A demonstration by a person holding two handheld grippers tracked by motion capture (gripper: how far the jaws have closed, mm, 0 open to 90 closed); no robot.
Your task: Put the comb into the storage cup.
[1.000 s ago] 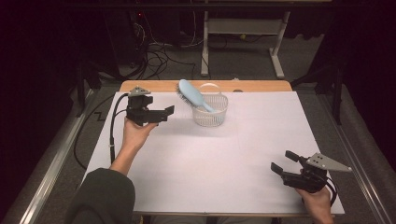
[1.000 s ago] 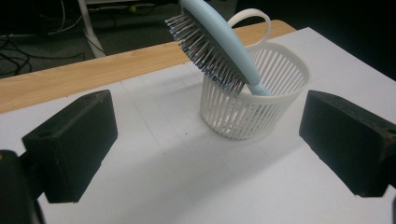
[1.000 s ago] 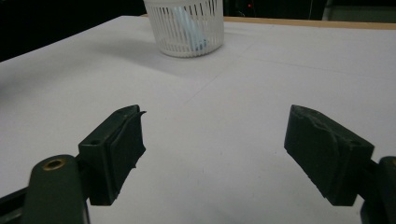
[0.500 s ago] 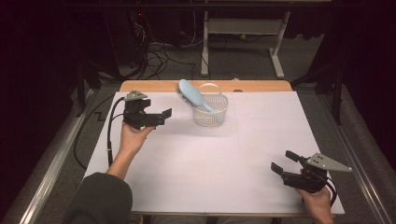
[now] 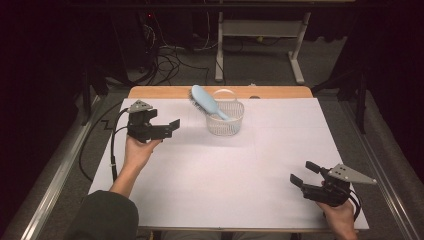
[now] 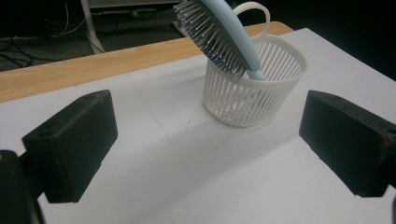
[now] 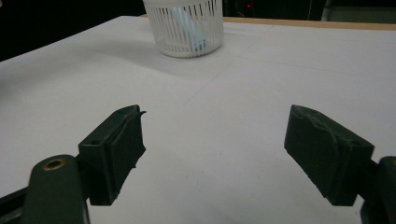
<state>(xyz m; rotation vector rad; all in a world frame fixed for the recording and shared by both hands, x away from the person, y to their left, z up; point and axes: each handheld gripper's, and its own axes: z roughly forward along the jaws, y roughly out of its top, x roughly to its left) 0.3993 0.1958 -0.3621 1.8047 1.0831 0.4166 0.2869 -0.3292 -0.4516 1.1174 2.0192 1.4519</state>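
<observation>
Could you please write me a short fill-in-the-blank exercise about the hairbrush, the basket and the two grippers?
1. The light blue hairbrush stands handle-down inside the white ____.
2. The hairbrush's bristles point toward the ____ hand-held gripper.
3. The right hand-held gripper has its jaws ____.
4. The basket stands nearer the ____ hand-held gripper.

Missing words: basket; left; open; left

high: above, facing forward-down | gripper views: low, close | shared: basket [image 5: 225, 118]

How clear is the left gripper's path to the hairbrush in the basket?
Probably clear: the left gripper is open and faces the hairbrush, whose head sticks out of the white basket toward it, with bare table between.
</observation>
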